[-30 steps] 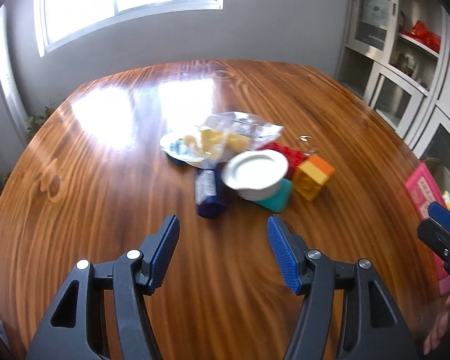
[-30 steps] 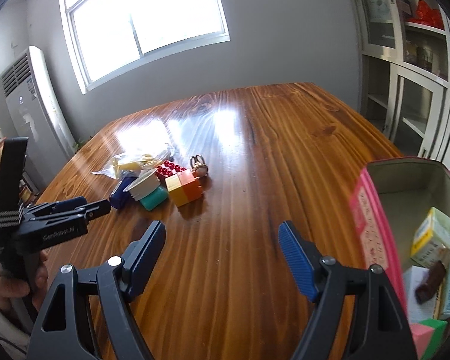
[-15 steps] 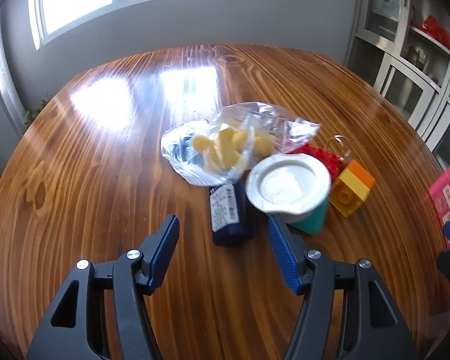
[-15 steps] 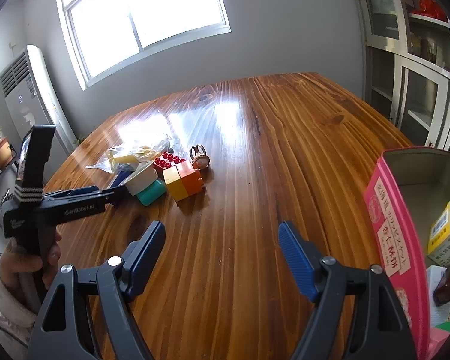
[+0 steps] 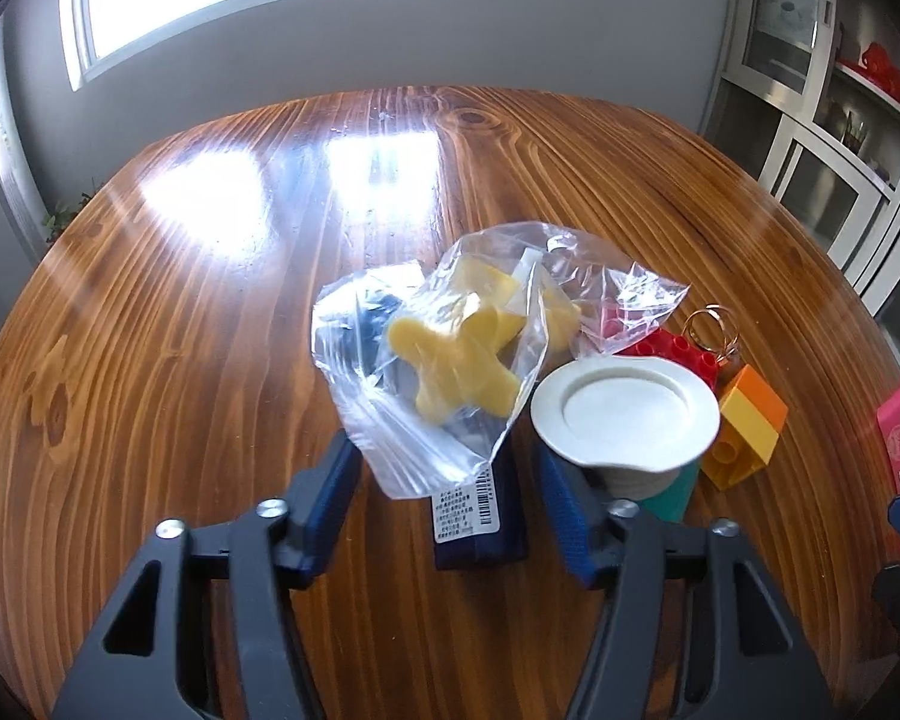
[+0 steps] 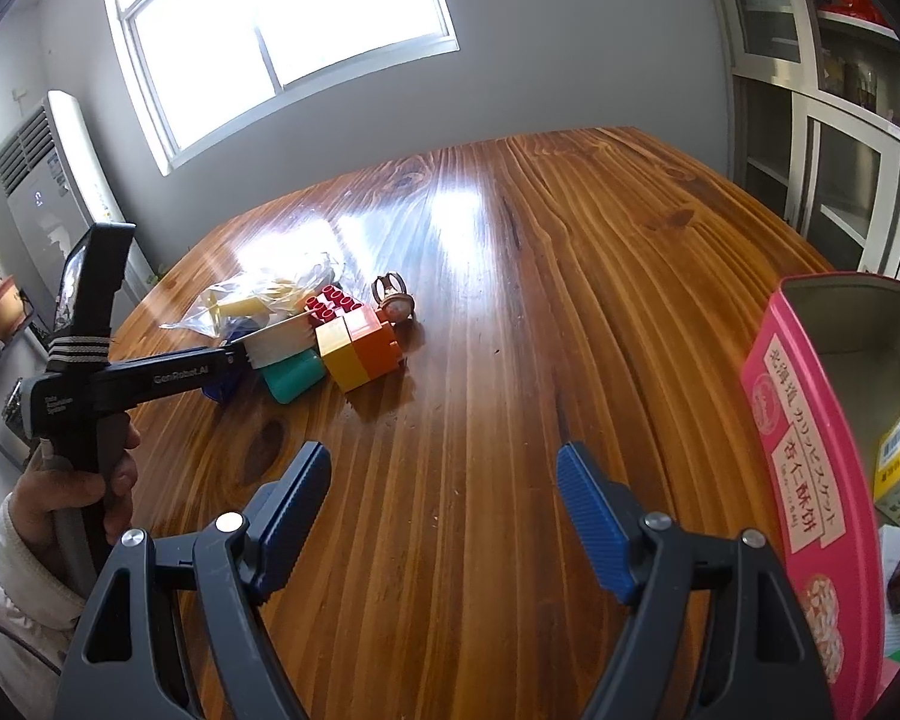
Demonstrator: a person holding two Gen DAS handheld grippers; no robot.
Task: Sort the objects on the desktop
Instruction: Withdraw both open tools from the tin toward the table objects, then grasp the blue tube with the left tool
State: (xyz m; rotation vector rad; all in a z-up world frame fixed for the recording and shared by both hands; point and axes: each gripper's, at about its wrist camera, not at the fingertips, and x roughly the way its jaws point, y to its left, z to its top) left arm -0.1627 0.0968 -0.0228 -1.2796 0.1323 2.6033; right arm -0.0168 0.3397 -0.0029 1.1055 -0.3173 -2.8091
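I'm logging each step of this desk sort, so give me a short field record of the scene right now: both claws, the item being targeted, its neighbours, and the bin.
left claw: jaws have just been closing, one each side of the dark blue box, pads not yet touching it
target: dark blue box, flat, partly under the clear plastic bag
neighbours: white cup, yellow-orange block
right claw: open, empty, over bare table
bin: pink tin, open, already holding small boxes
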